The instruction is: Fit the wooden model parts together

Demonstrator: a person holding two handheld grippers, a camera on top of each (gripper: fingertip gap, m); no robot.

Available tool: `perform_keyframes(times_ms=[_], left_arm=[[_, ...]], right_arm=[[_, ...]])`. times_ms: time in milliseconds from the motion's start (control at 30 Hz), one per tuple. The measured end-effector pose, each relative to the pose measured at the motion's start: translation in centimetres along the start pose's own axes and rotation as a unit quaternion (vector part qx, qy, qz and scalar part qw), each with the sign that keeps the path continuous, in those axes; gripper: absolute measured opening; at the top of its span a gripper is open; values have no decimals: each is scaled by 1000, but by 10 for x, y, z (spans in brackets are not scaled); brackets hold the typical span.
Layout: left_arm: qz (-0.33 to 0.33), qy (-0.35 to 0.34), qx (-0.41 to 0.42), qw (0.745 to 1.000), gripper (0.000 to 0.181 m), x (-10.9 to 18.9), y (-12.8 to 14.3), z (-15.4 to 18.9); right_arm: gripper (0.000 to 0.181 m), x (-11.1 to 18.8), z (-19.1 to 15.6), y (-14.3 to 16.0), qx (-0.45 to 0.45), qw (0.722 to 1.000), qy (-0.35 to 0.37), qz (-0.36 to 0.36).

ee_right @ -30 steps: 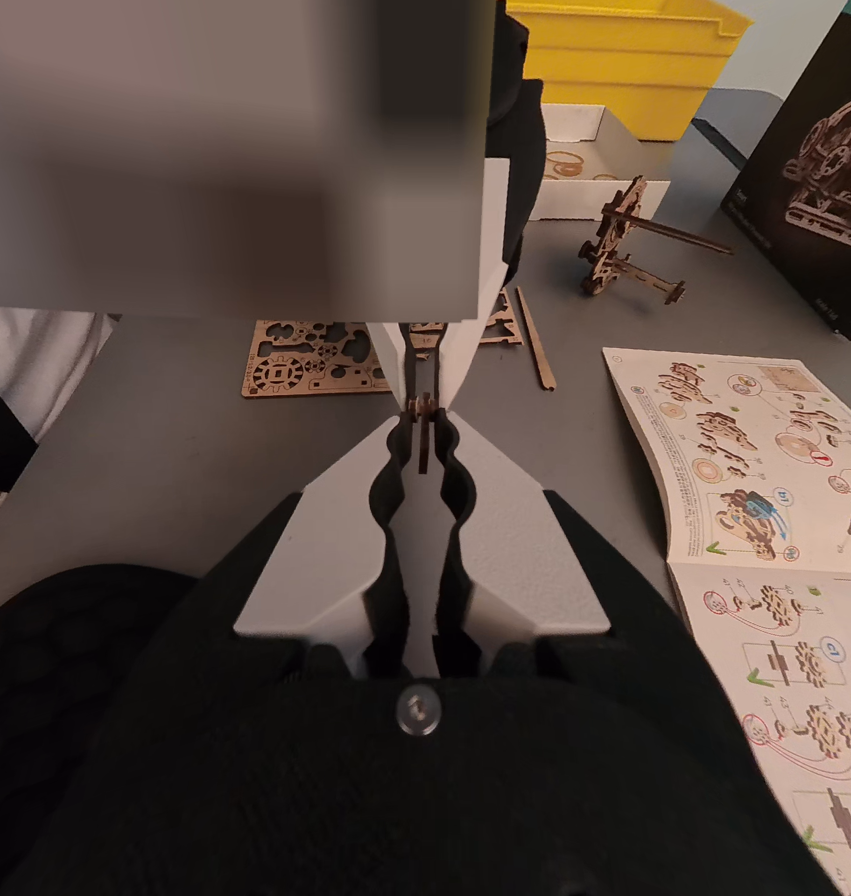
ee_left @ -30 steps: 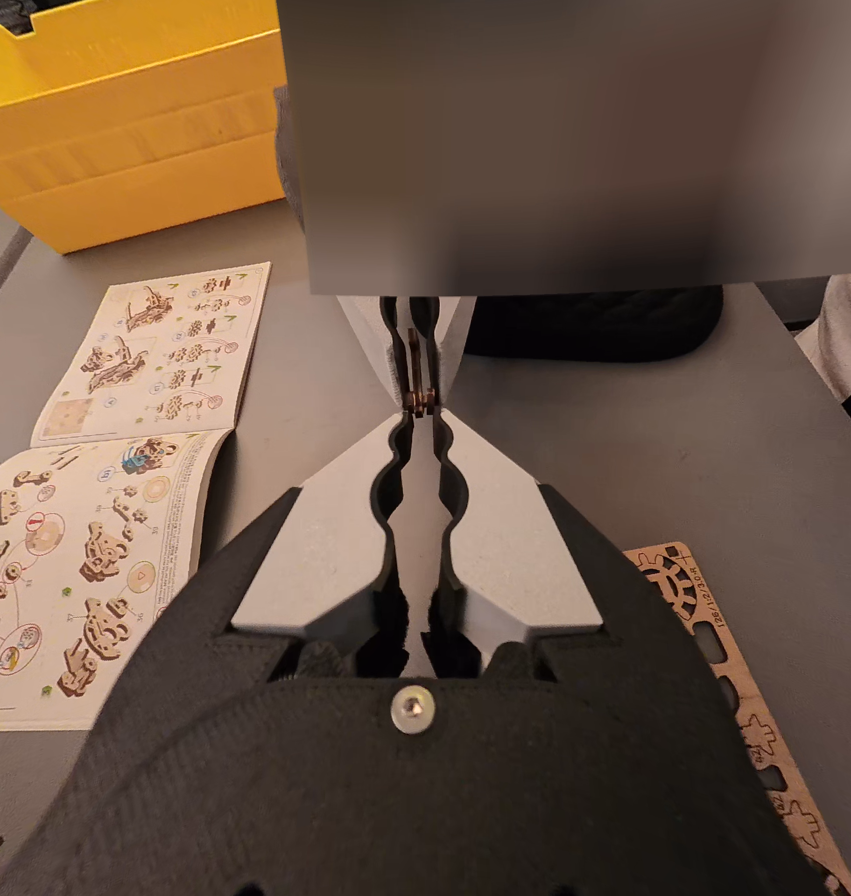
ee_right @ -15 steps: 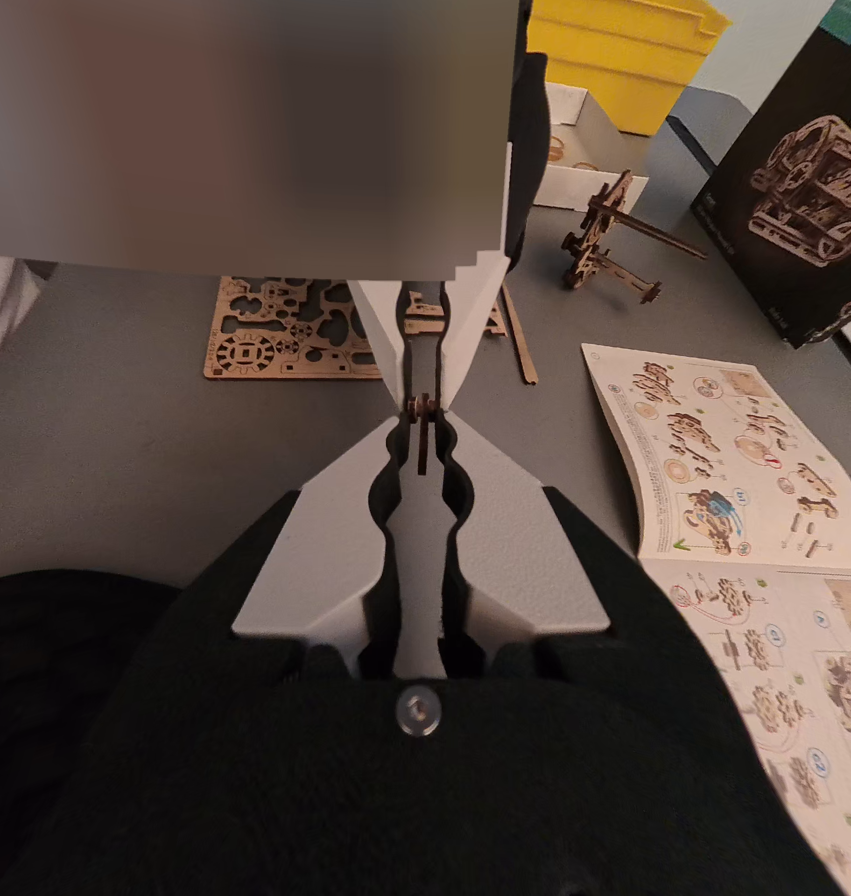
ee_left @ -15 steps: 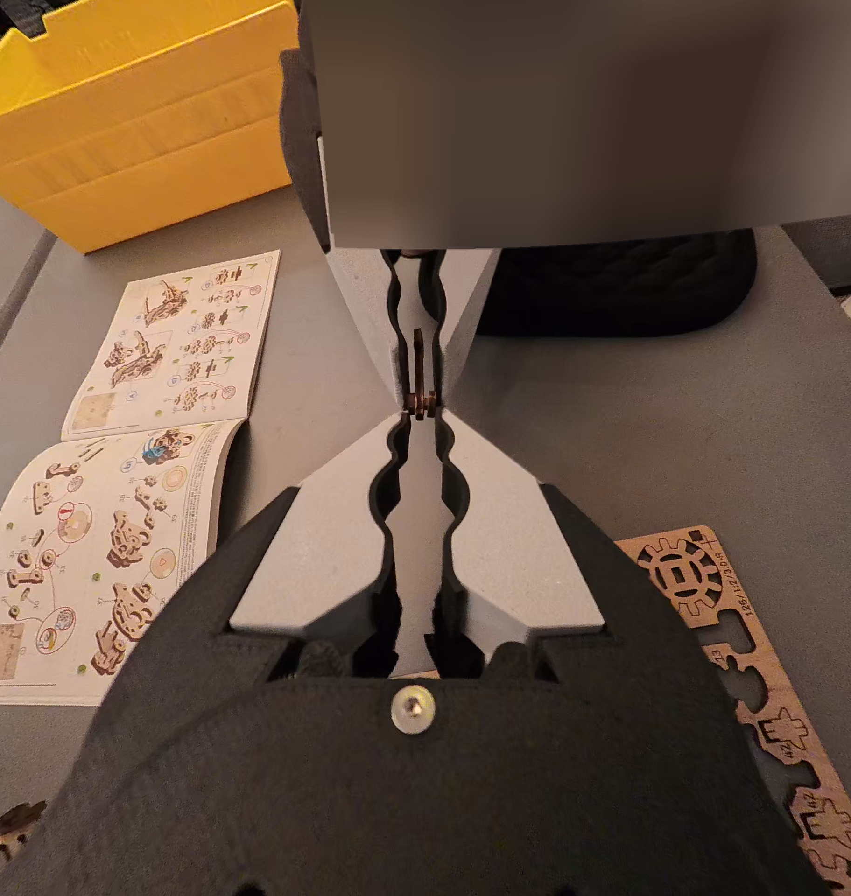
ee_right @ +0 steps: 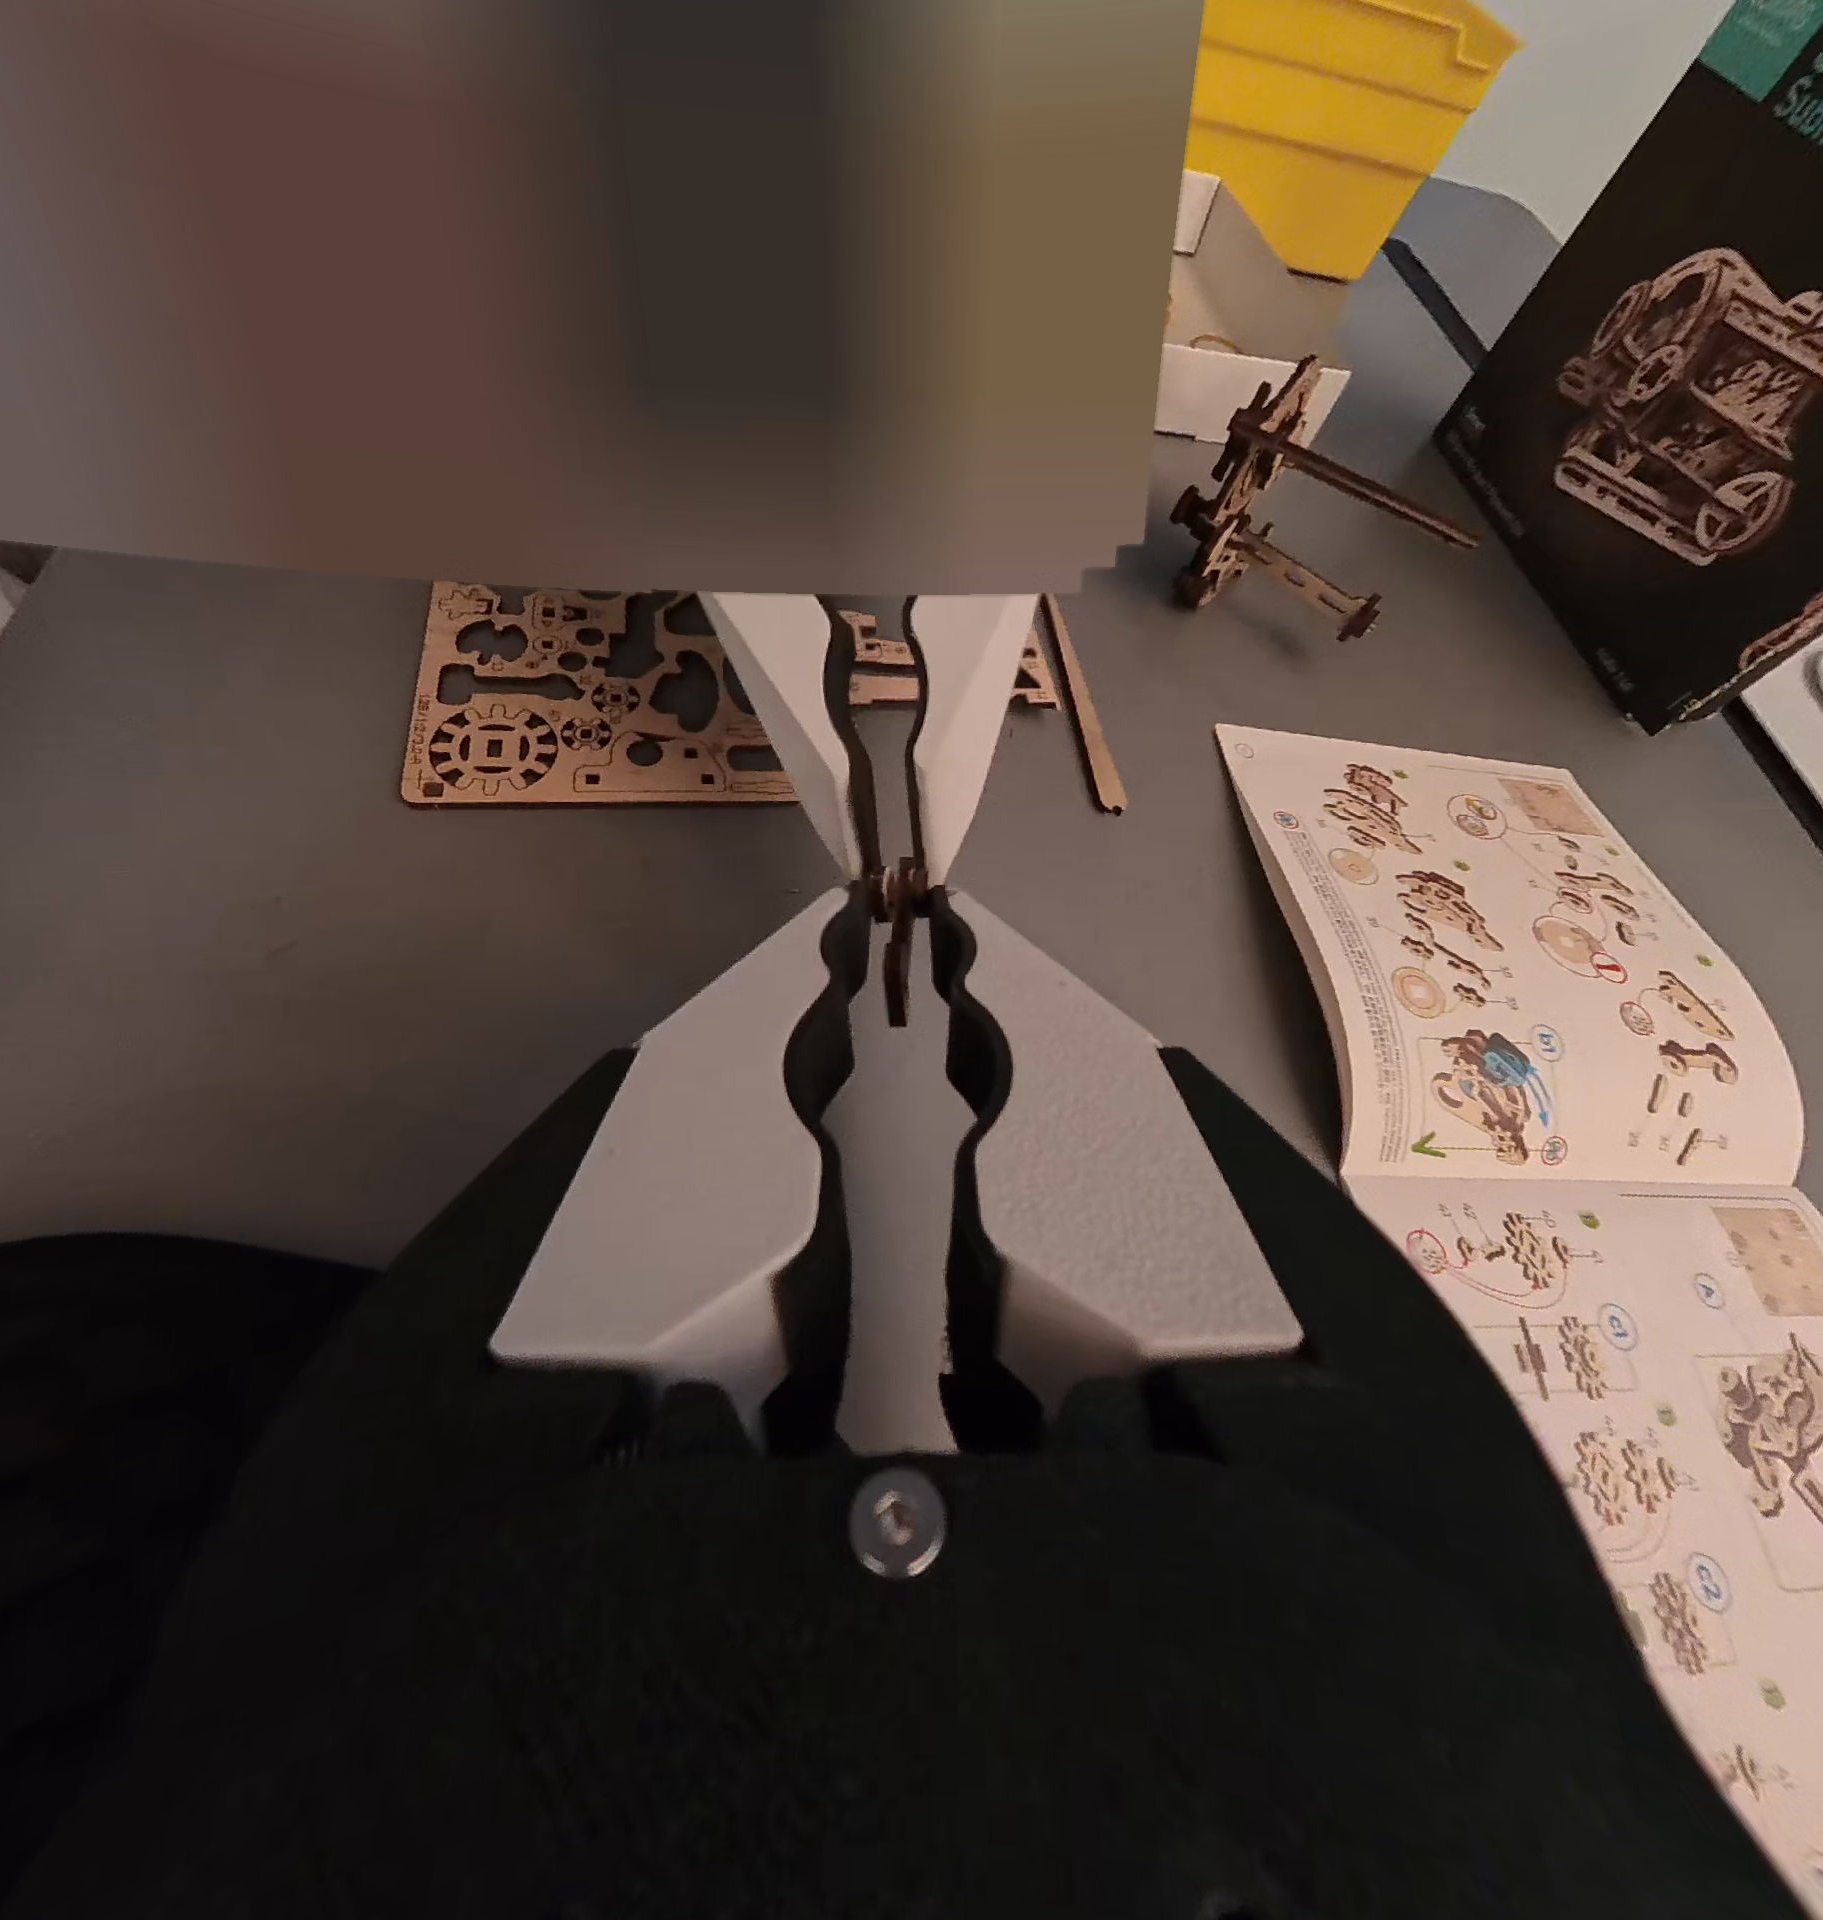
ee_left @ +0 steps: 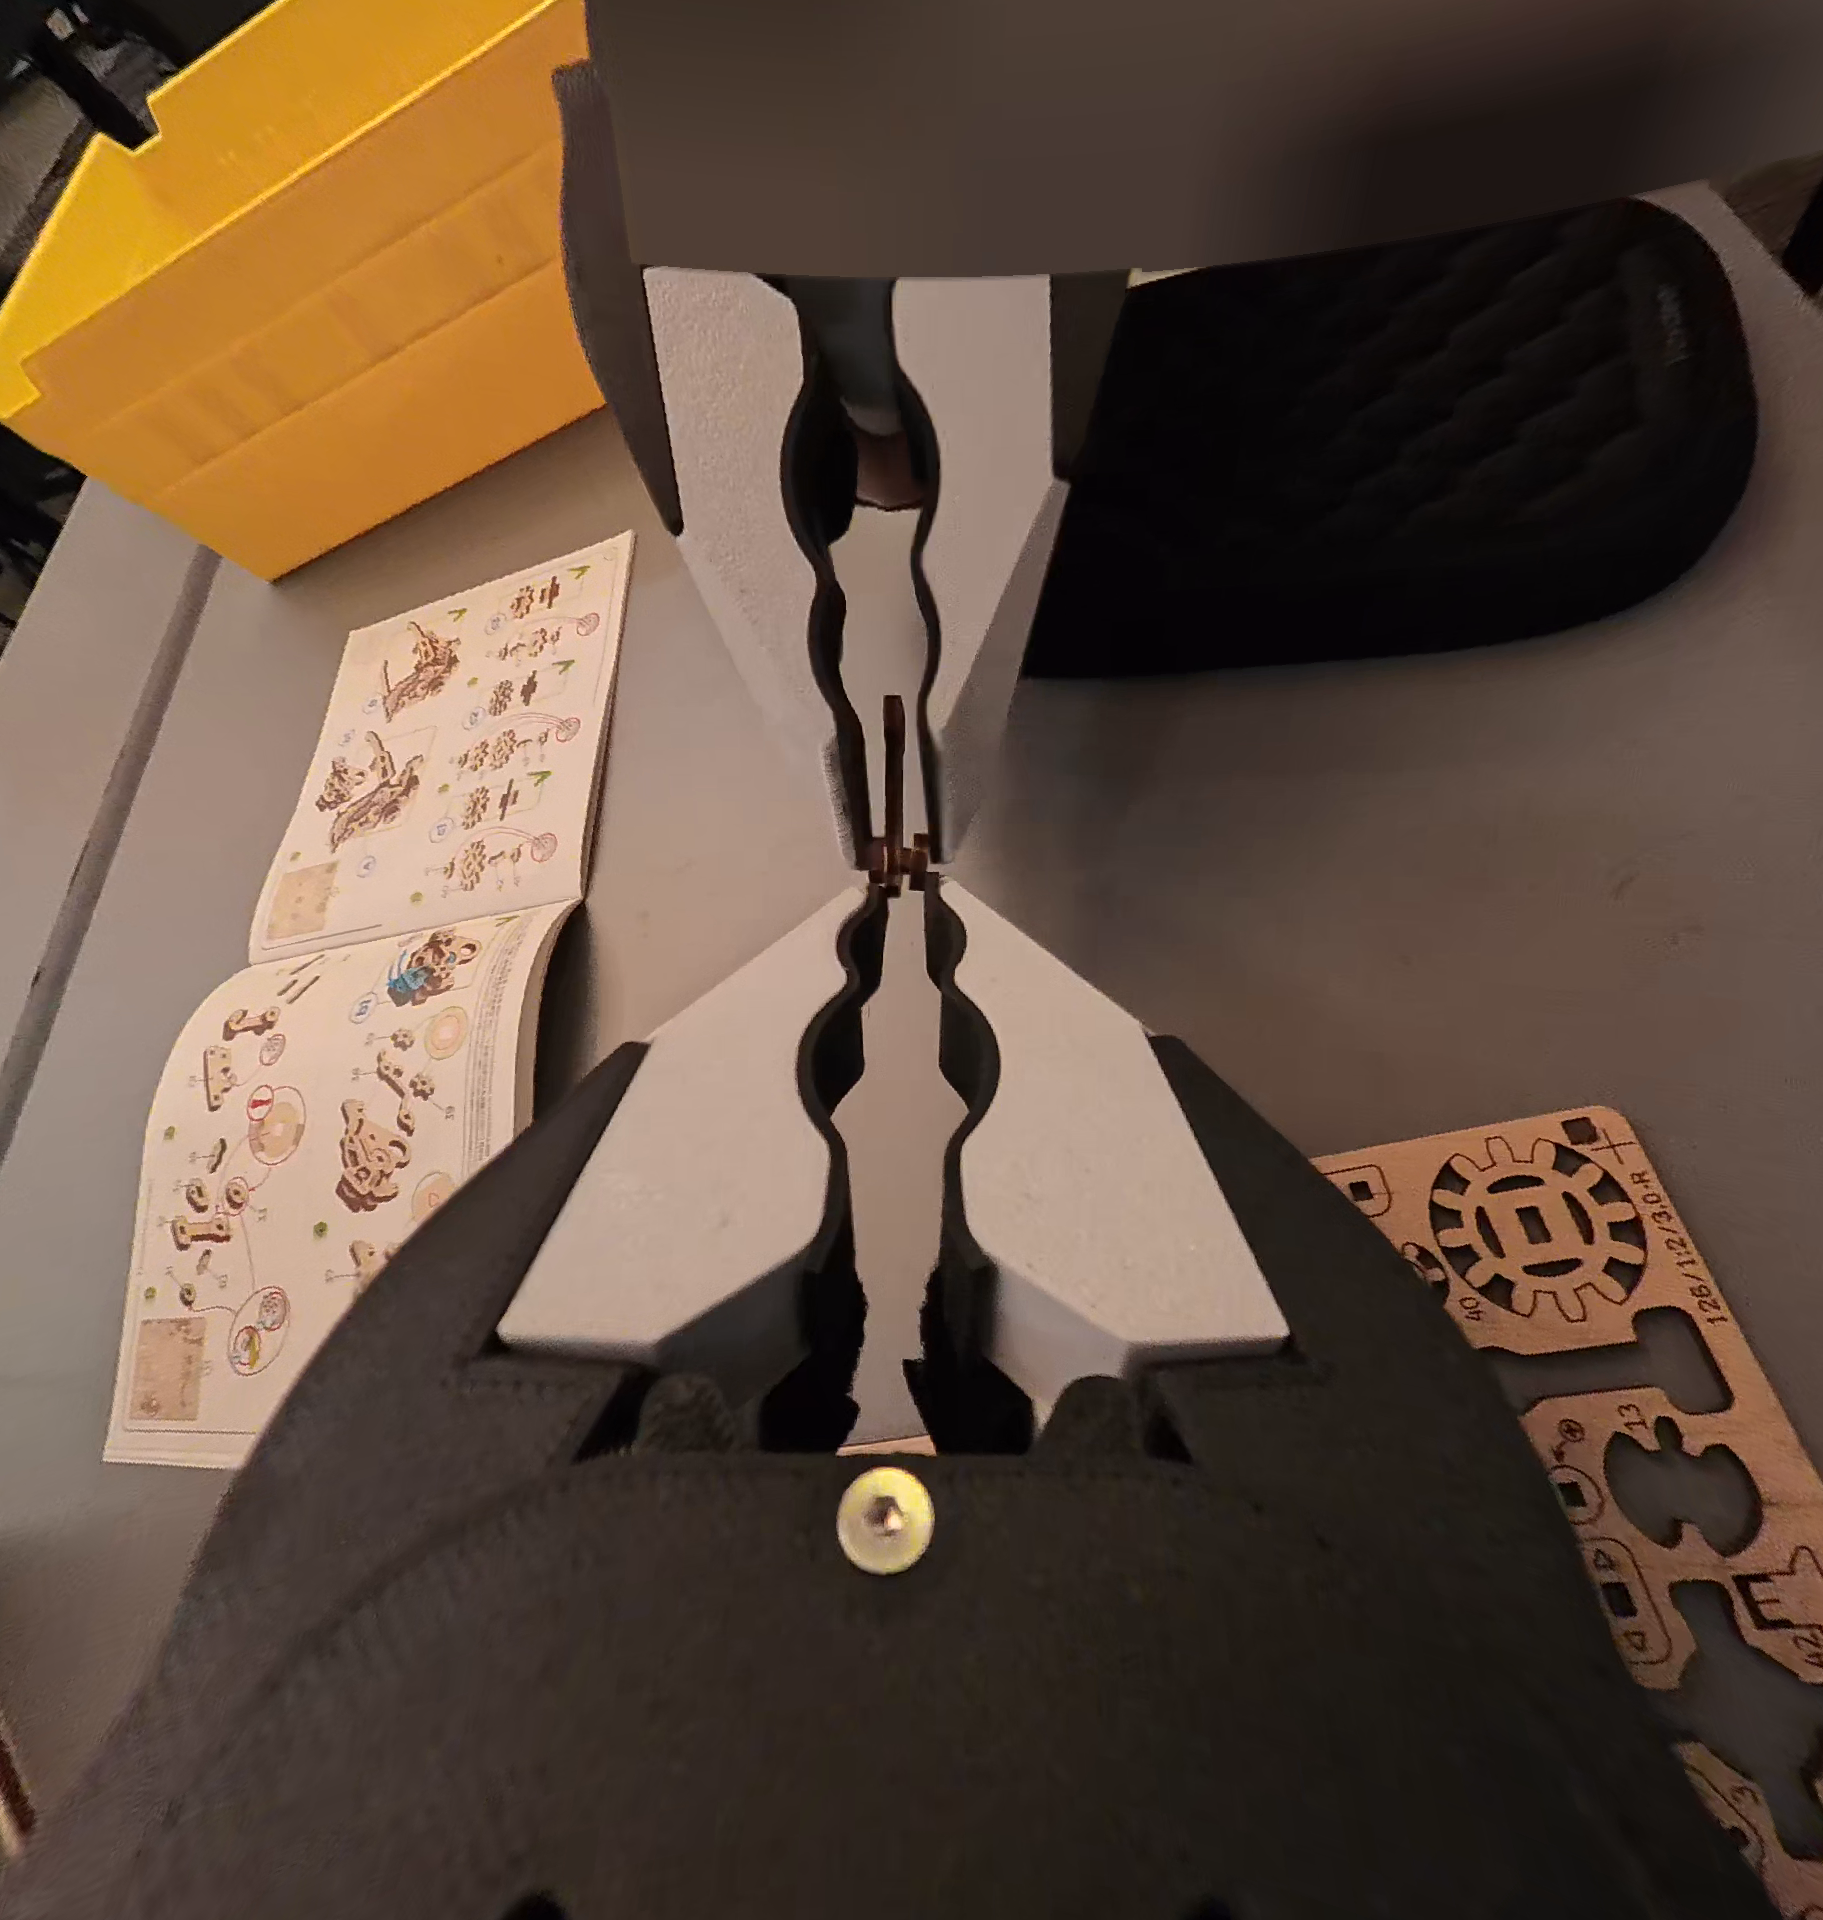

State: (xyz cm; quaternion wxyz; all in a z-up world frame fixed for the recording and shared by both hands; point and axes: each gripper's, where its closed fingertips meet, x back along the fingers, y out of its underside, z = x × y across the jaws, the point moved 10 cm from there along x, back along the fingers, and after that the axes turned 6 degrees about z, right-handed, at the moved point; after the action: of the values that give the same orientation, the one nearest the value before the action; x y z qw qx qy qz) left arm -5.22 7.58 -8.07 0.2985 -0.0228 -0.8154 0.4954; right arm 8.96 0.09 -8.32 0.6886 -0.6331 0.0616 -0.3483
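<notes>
Up close in the left wrist view, the left gripper (ee_left: pixel 899 896) reaches forward above the grey table (ee_left: pixel 1406 914), its two pale fingers pinched nearly together at the tips. They're clamped on a small dark wooden part (ee_left: pixel 894 871). The right gripper (ee_left: pixel 889 831) comes in from the opposite side, tip to tip, so both tools form an hourglass shape. A thin wooden strip (ee_left: pixel 892 758) runs back between the far fingers, and that gripper is clenched on it. The two bits touch right at the meeting point; whether they're fully slotted together I can't tell. Off to the left lies an open instruction booklet (ee_left: pixel 367 987) with a yellow bin (ee_left: pixel 294 343) behind it. A cut-out wooden sheet (ee_left: pixel 1572 1278) lies at the right, and a black padded thing (ee_left: pixel 1406 447) sits farther back.

Over in the right wrist view it's the same pinch from the other end. The right gripper (ee_right: pixel 899 914) is level, squeezed on the strip (ee_right: pixel 899 966), which runs back toward the camera between its fingers. The left gripper (ee_right: pixel 891 857) angles in from above and holds the small part (ee_right: pixel 899 885) against it. Behind them lies the wooden sheet (ee_right: pixel 574 727), with a loose stick (ee_right: pixel 1083 727) beside it. A half-built wooden model (ee_right: pixel 1260 499) stands farther back, near a dark kit box (ee_right: pixel 1665 395). The booklet (ee_right: pixel 1530 987) lies at the right.
</notes>
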Motion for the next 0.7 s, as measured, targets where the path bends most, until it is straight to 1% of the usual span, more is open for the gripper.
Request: perform_keyframes(times_ms=[100, 167, 200, 267, 367, 533, 700], left_arm=[[-10, -4, -8, 1000, 6, -1, 1, 1], [-16, -16, -9, 1000, 17, -2, 1, 0], [-20, -18, -11, 1000, 19, -2, 2, 0], [-15, -10, -18, 1000, 8, -3, 1, 2], [-21, -14, -39, 999, 8, -4, 1, 4], [-43, -6, -68, 997, 8, -8, 4, 10], [-30, 7, -45, 999, 7, -5, 1, 7]], right_arm=[[9, -1, 0, 2, -7, 1000, -3, -3], [9, -3, 0, 3, -11, 1000, -6, -10], [9, -4, 0, 3, -11, 1000, -7, -13], [9, -3, 0, 3, -7, 1000, -2, -8], [8, -3, -1, 4, 1, 1000, -5, -9], [8, -8, -6, 6, 18, 999, -10, -36], [7, -5, -4, 5, 3, 1000, -24, -17]])
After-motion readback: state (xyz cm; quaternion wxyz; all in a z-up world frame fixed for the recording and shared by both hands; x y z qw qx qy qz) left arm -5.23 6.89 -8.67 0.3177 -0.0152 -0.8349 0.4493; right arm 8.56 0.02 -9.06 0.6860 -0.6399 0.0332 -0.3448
